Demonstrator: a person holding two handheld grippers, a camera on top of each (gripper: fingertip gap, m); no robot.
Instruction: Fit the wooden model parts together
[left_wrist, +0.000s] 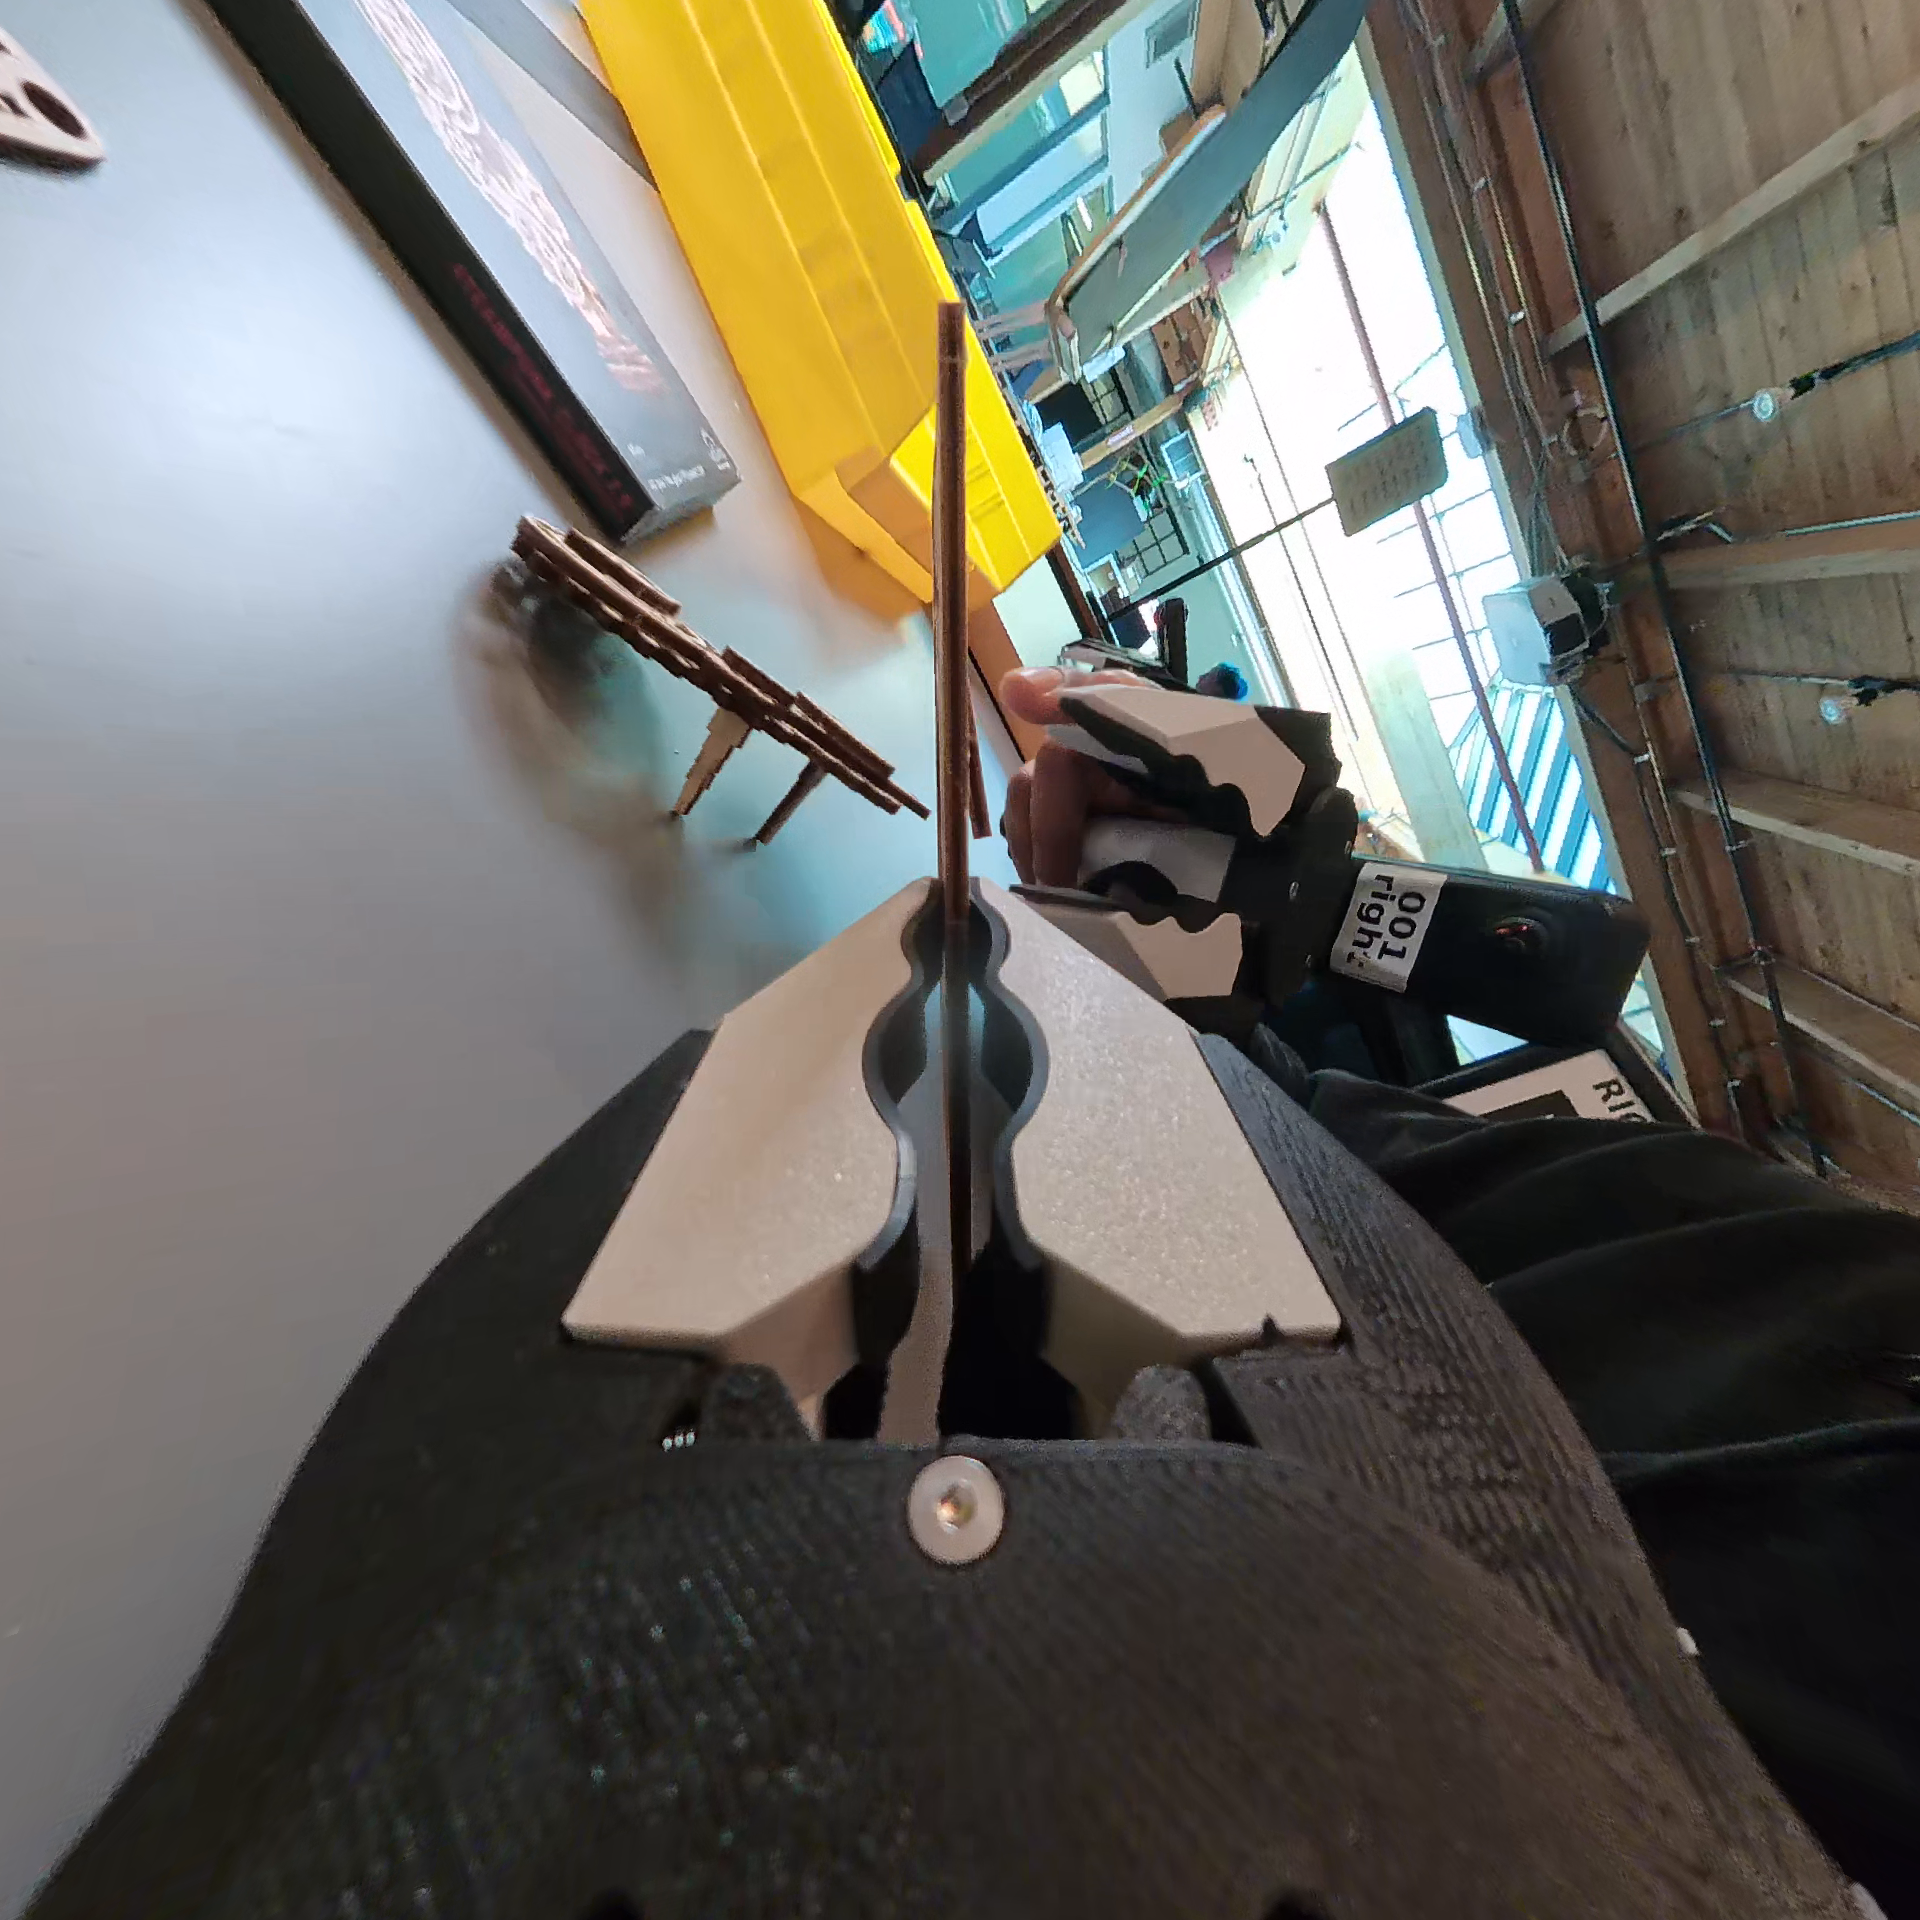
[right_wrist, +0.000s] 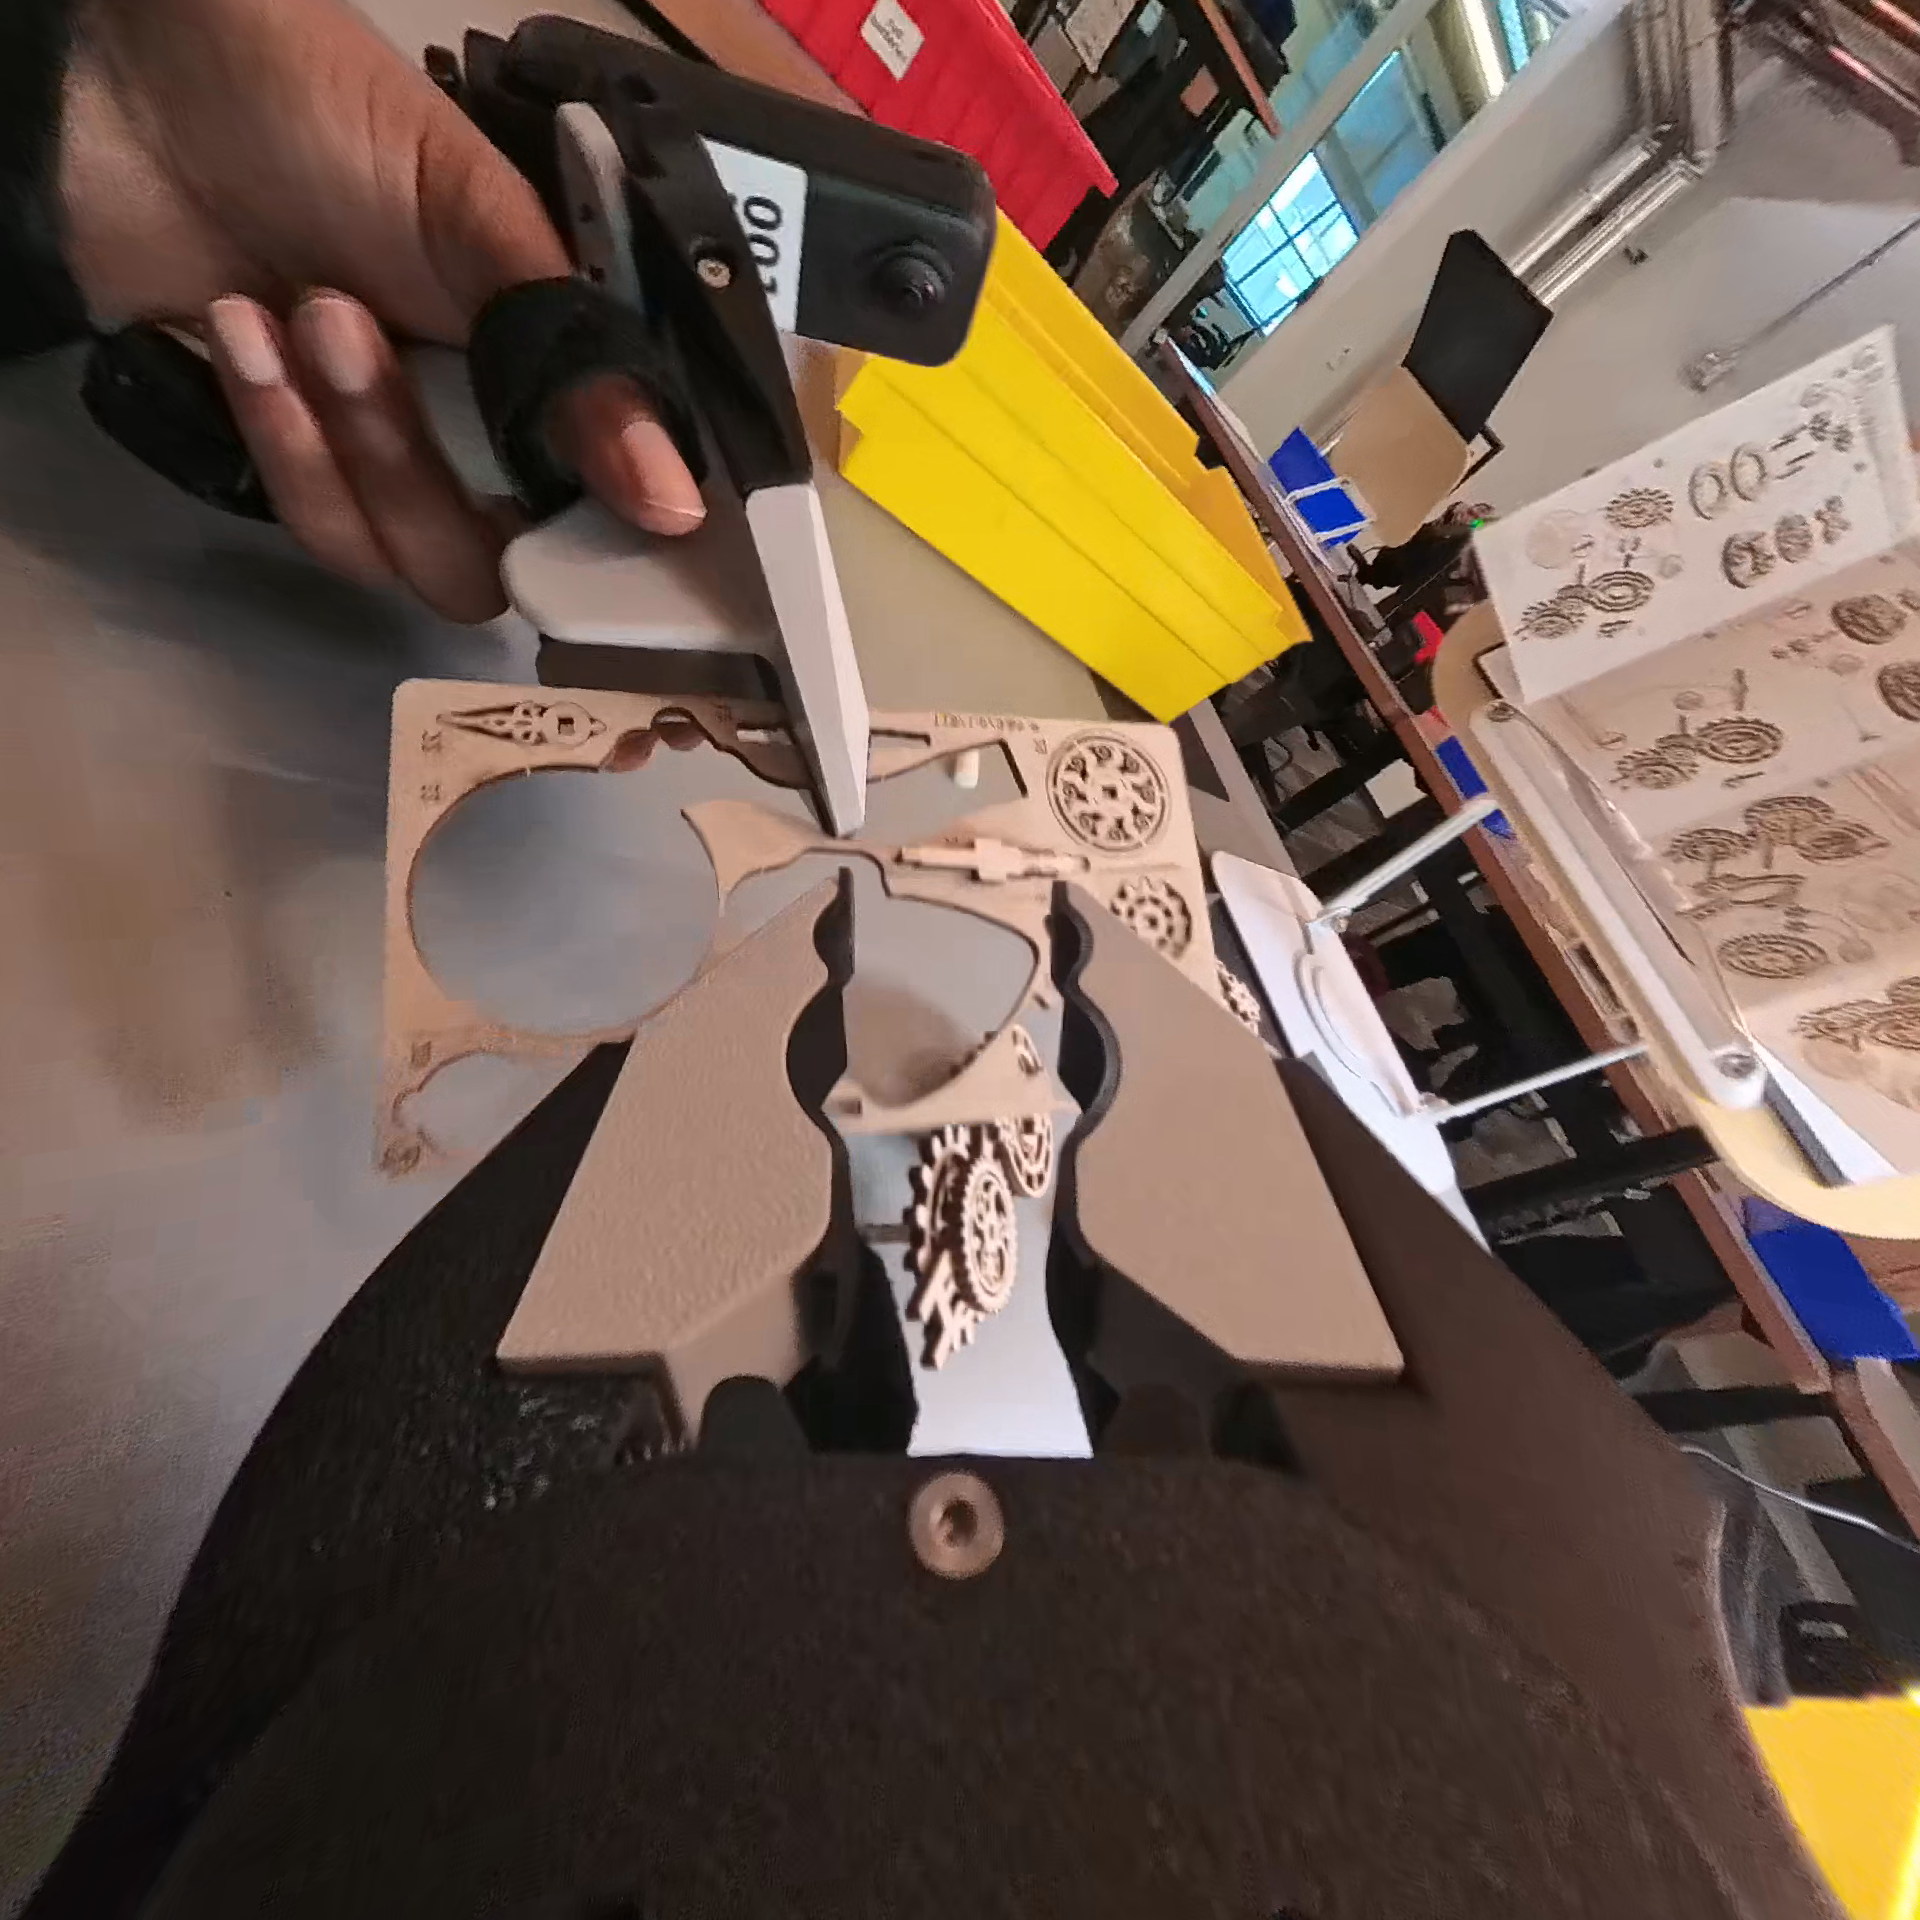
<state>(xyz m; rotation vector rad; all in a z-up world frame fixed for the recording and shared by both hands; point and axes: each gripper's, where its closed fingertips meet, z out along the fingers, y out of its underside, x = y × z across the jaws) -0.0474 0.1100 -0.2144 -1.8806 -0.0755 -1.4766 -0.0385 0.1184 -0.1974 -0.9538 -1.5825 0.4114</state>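
Several printed labels and signs in view; their wording is not given here.

Left camera: a white label (left_wrist: 1387, 925) on the right gripper (left_wrist: 1044, 805) at 3 o'clock, red lettering on a black box (left_wrist: 582, 416) at 11, a hanging sign (left_wrist: 1387, 473) at 1. Right camera: a white label (right_wrist: 764, 244) on the left gripper (right_wrist: 840, 816) at 11, a tag (right_wrist: 891, 36) on a red bin (right_wrist: 966, 114) at 12, tiny engraved marks on the wooden sheet (right_wrist: 966, 719) at centre.

Pale filigree-cut wooden sheet (right_wrist: 790, 862), yellow bins (right_wrist: 1060, 520), perhaps grey table (right_wrist: 156, 1299)
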